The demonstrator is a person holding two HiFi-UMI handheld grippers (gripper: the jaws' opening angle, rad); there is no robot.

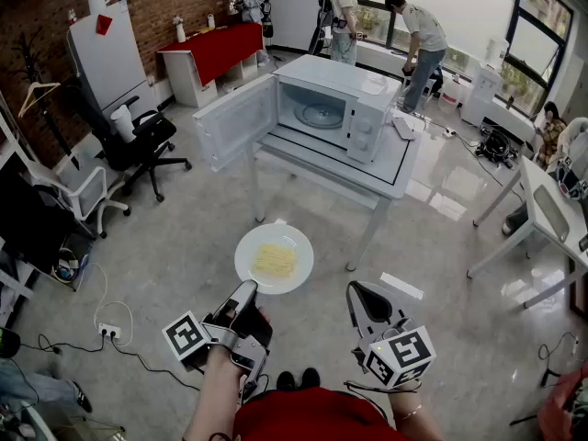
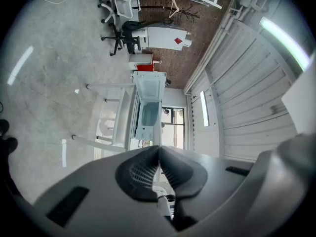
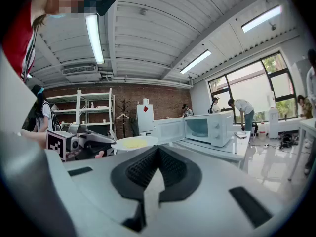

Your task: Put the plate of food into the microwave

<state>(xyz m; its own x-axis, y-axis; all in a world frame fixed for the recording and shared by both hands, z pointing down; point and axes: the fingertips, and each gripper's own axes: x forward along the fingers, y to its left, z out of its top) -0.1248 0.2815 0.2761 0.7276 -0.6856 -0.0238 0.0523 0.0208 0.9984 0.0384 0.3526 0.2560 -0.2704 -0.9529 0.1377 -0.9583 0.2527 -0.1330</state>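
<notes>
A white plate with yellow food hangs in the air over the floor, level. My left gripper is shut on its near rim; in the left gripper view the pads meet on a thin white edge. My right gripper is beside it on the right, shut and holding nothing. The plate and the left gripper also show in the right gripper view. The white microwave stands ahead on a white table, its door swung wide open to the left and the glass turntable bare.
A black office chair and a white chair stand at the left. A white desk is at the right. Cables and a power strip lie on the floor at the lower left. Several people stand behind the microwave table.
</notes>
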